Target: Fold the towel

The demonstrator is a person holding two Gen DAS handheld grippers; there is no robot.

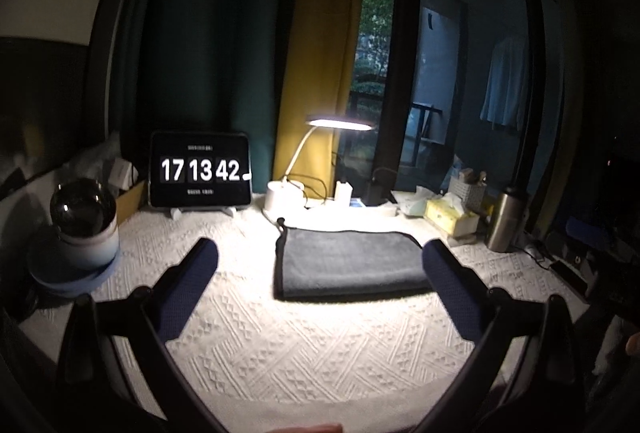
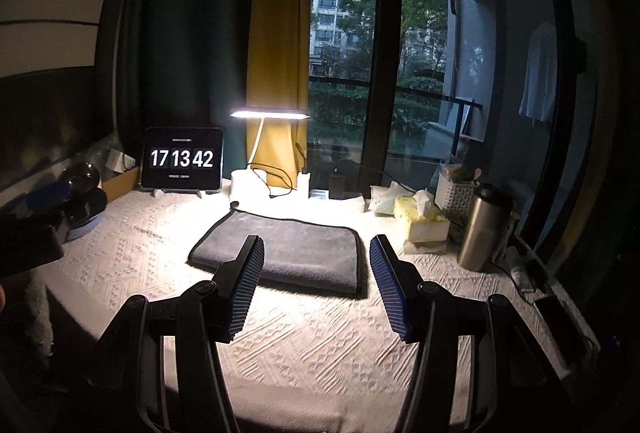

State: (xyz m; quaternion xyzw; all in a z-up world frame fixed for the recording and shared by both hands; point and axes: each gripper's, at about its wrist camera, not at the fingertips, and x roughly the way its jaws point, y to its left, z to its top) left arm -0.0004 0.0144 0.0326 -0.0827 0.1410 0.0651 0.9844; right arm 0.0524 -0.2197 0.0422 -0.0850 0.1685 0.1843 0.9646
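A dark grey towel (image 1: 352,261) lies folded into a flat rectangle on the white textured cloth, under the desk lamp; it also shows in the right wrist view (image 2: 292,253). My left gripper (image 1: 320,253) is open and empty, held above the cloth, its blue fingers (image 1: 192,281) either side of the towel's near-left part. My right gripper (image 2: 316,245) is open and empty, held just short of the towel's near edge. The left gripper's tip shows at the far left of the right wrist view (image 2: 44,197).
A tablet clock (image 1: 200,169) and a lit desk lamp (image 1: 340,123) stand behind the towel. A glass ball on a stand (image 1: 82,209) is at the left. A tissue box (image 2: 420,217), basket (image 2: 456,197), steel flask (image 2: 484,225) and phone (image 2: 560,329) crowd the right.
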